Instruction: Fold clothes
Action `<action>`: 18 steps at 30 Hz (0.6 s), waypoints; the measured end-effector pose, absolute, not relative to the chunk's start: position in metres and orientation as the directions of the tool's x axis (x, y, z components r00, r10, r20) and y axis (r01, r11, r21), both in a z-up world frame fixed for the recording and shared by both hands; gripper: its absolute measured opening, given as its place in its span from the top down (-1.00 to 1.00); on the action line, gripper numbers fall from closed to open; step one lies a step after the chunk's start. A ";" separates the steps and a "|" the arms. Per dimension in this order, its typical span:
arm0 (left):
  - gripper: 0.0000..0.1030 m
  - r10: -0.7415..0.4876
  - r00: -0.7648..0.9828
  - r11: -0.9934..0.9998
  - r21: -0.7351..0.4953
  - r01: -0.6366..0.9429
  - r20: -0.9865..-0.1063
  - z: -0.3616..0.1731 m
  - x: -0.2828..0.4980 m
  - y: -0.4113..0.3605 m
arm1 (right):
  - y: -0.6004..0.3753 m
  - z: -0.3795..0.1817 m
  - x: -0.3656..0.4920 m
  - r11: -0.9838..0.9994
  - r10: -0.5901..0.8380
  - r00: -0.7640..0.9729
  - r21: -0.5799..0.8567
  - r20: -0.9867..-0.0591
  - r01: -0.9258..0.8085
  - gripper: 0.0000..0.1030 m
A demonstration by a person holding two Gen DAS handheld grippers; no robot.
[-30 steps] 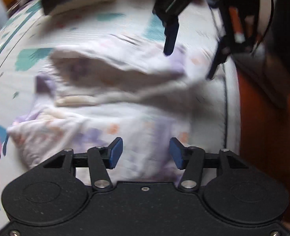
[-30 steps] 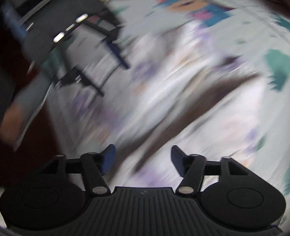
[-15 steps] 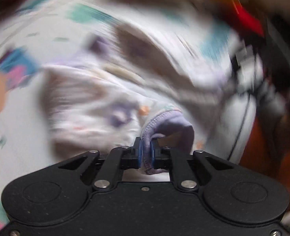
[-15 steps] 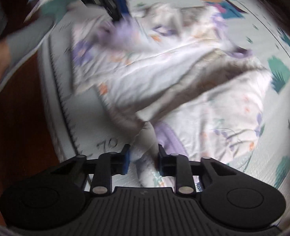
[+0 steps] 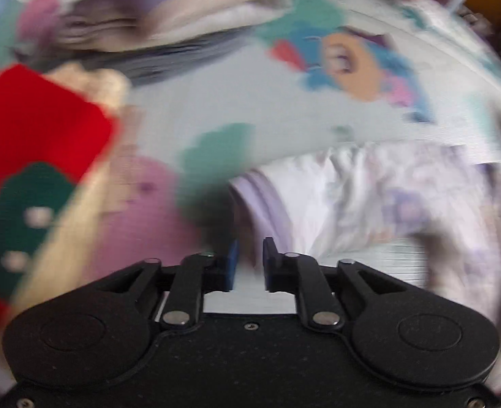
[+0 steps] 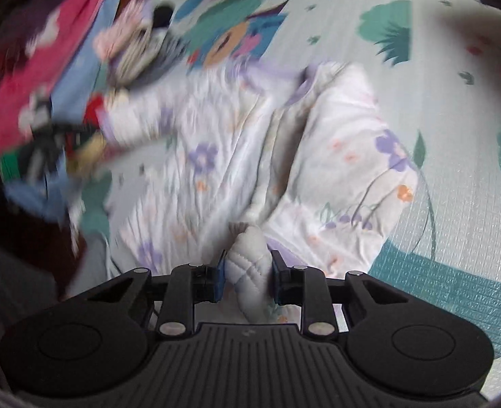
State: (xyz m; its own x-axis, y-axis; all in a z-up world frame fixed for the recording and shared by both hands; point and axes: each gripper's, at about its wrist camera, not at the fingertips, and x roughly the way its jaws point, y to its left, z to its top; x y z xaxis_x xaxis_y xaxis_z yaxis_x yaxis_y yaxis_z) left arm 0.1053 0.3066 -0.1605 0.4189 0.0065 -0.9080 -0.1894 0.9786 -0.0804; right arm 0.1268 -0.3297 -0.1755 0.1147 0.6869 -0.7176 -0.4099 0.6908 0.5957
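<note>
A white quilted garment with purple and orange flowers (image 6: pixel 250 156) lies spread and rumpled on the play mat (image 6: pixel 437 102). My right gripper (image 6: pixel 247 272) is shut on a bunched quilted fold of it at the near edge. In the left wrist view the same garment (image 5: pixel 369 197) lies to the right, its lilac-trimmed edge just beyond my left gripper (image 5: pixel 248 258). That gripper's jaws are opening, a narrow gap shows between the pads, and only mat shows in the gap. The picture is smeared by motion.
A red and green cloth (image 5: pixel 29 156) and a pink one (image 5: pixel 141 217) lie left of the left gripper. More clothes are heaped at the back (image 5: pixel 148 23). In the right wrist view a pink cloth (image 6: pixel 29 68) fills the left side.
The left gripper, shut on the lilac cuff half a second ago, has swung across the mat and rolled, and its pads have parted off the cuff. The right gripper keeps its grip on the fold.
</note>
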 end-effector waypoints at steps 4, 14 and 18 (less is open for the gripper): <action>0.41 0.051 0.503 0.996 0.009 -0.085 -0.863 -0.143 0.097 0.287 | -0.343 -0.170 0.145 0.678 0.729 0.175 0.663 -0.662 -0.317 0.45; 0.28 -0.453 0.260 0.733 -0.191 0.653 -0.853 -0.163 0.066 0.107 | -0.377 -0.157 0.157 0.662 0.747 0.316 0.704 -0.586 -0.259 0.45; 0.19 -0.492 0.160 0.718 -0.295 0.631 -0.856 -0.181 0.079 0.082 | -0.371 -0.166 0.145 0.581 0.811 0.273 0.770 -0.518 -0.265 0.45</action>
State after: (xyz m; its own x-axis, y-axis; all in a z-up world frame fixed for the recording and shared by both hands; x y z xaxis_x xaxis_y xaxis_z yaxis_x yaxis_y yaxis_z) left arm 0.0792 0.0821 -0.1811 0.1601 -0.4922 -0.8556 0.6309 0.7177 -0.2948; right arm 0.1450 -0.3712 -0.1660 0.2726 0.8109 -0.5179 -0.2648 0.5807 0.7699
